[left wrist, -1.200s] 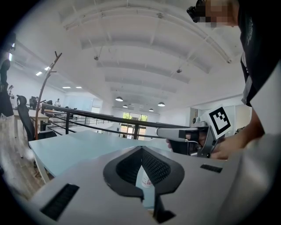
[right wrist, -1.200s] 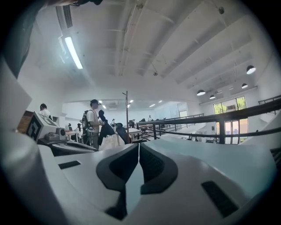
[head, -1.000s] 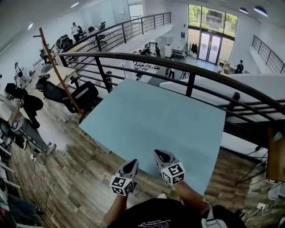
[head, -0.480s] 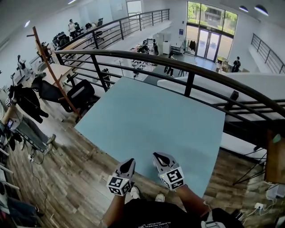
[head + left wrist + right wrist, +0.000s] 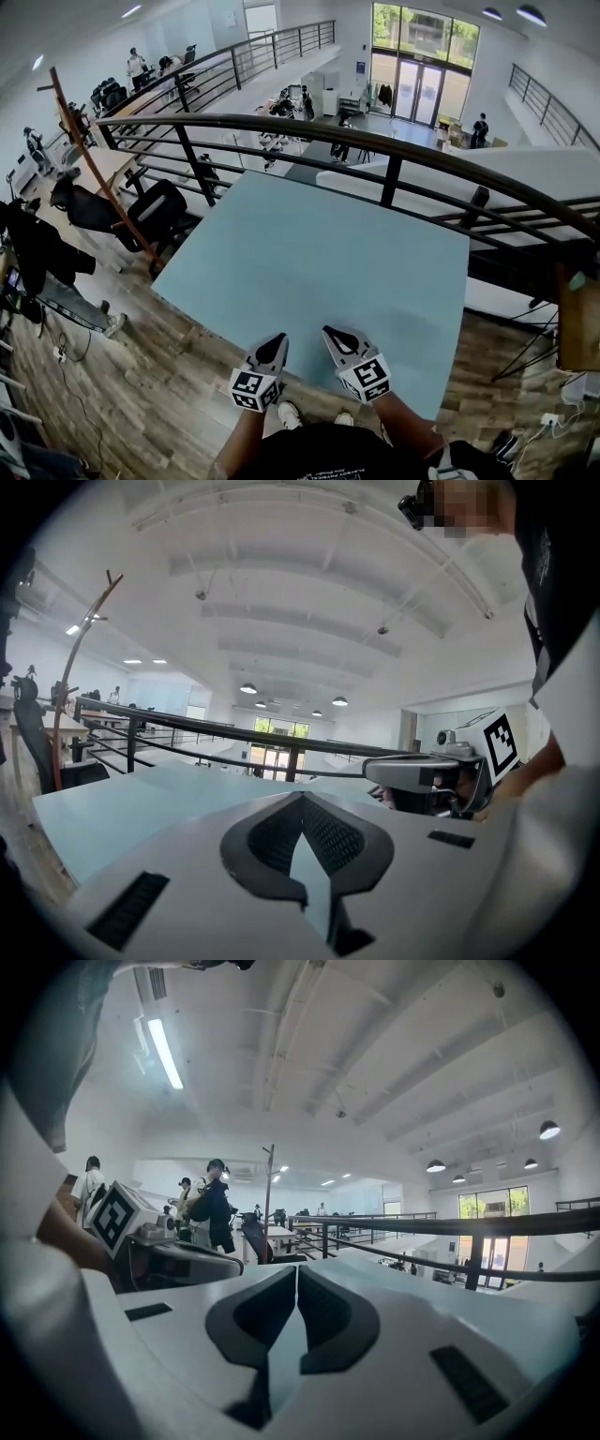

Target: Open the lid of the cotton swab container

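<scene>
No cotton swab container shows in any view. A pale blue table (image 5: 319, 262) lies ahead, with nothing on it. My left gripper (image 5: 277, 343) hangs shut over the table's near edge, nothing between its jaws. My right gripper (image 5: 334, 335) is beside it, a little further right, also shut and holding nothing. In the left gripper view the shut jaws (image 5: 302, 797) point across the table (image 5: 122, 808), and the right gripper (image 5: 427, 772) shows at the right. In the right gripper view the shut jaws (image 5: 296, 1271) point level, with the left gripper (image 5: 173, 1260) at the left.
A black curved railing (image 5: 375, 150) runs along the table's far side, with a lower floor beyond it. Office chairs (image 5: 159, 211) and a wooden coat stand (image 5: 94, 159) stand to the left on the wooden floor (image 5: 141, 384). People stand far off at the left.
The head camera has shifted a little, so the table and railing sit slightly differently in the frame. Both grippers stay shut in about the same place at the near edge.
</scene>
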The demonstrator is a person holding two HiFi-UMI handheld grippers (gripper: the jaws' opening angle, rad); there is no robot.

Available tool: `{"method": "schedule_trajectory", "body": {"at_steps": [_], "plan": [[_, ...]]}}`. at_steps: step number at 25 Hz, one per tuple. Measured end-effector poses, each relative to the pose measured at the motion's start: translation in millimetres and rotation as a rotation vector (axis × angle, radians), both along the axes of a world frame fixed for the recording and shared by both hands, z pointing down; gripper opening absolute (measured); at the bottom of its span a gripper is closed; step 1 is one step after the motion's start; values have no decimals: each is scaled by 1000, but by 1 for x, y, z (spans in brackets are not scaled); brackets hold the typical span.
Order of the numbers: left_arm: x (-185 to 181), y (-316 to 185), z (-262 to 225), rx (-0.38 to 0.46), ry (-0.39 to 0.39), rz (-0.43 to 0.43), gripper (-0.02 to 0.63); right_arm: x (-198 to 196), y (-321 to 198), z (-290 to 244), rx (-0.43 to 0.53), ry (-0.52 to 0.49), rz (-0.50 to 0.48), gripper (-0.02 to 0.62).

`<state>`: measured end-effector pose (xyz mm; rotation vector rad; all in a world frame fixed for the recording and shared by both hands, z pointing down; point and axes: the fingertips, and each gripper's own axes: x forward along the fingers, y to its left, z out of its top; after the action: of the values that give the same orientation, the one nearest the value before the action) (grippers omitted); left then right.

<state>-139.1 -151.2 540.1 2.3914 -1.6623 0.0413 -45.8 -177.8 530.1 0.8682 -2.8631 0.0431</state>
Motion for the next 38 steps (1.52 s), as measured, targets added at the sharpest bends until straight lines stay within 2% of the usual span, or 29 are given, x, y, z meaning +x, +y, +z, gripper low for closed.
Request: {"method": "schedule_trajectory", "body": {"at_steps": [8,12,16,20,23,30,34,38], "plan": [[-11,-20,9,24,-43,103,12,4,-11,24,-44,39,122,21],[-40,-35,-3,62,6,51,11,-8,-11,25,-39,49,159,21],[-56,-42,9,26,-34,47,12,-16,-8,30,-25,82,200,21],[-51,-42,6,29,-42,109,12,-20,-9,31,-9,64,230,21],[-49,-45,-4,47,-50,124,12,-21,-9,26,-4,47,238,21],[-19,-37,6,31,-25,180,12,-2,-6,18,29,102,223,21],[-7,-30,14,12,17,143,12,18,-8,22,32,113,224,21],[-2,-22,21,-14,16,119,11,37,-10,23,36,124,246,21]]}}
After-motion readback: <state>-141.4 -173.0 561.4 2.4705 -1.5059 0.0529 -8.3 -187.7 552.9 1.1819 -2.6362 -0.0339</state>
